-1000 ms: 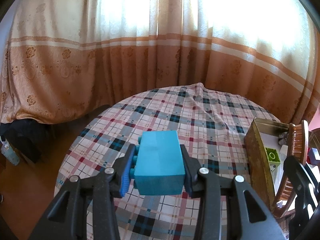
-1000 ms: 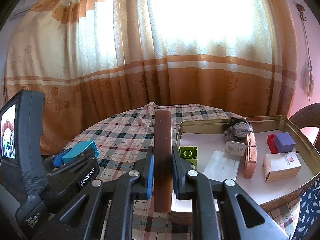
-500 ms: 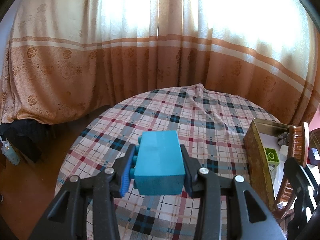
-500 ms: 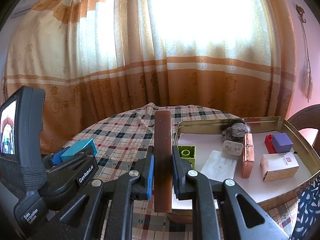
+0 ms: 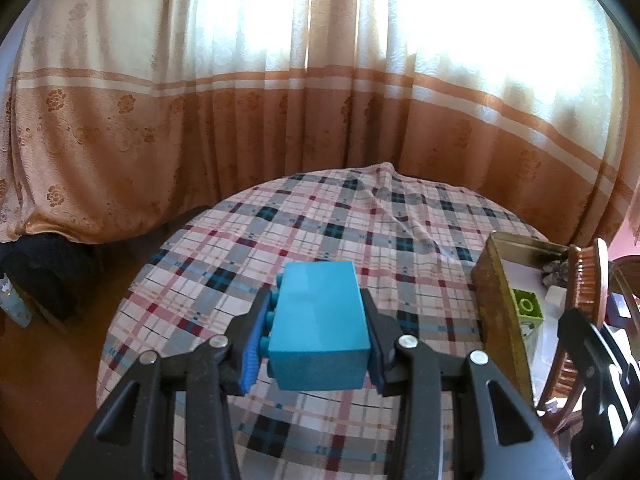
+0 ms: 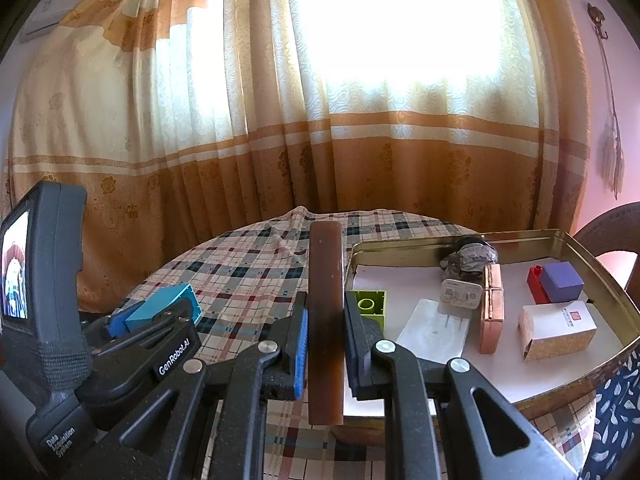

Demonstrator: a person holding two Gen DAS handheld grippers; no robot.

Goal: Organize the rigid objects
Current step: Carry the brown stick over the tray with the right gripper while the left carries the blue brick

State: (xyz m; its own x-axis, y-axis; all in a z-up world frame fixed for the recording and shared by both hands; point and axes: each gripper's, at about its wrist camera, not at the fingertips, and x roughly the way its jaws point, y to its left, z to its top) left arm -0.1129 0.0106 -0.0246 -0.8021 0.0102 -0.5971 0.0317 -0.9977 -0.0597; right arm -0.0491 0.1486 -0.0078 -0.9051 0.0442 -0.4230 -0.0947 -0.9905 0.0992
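**Two loads held, tin waiting on the right**

Both my claws are full. My left gripper (image 5: 316,344) is clamped on a teal plastic building block (image 5: 320,328), held above the plaid tablecloth (image 5: 320,232). My right gripper (image 6: 325,336) is clamped on a flat brown comb (image 6: 326,320), stood on edge just left of the gold metal tin (image 6: 600,256). I judge the risk is crowding: the tin's near-left corner already holds a green block (image 6: 370,306), and the upright comb could catch the rim and twist loose.

Tin tray (image 5: 498,280): right part cut off by the frame edge. Small grey object (image 6: 472,258) at its far wall: too indistinct to identify.
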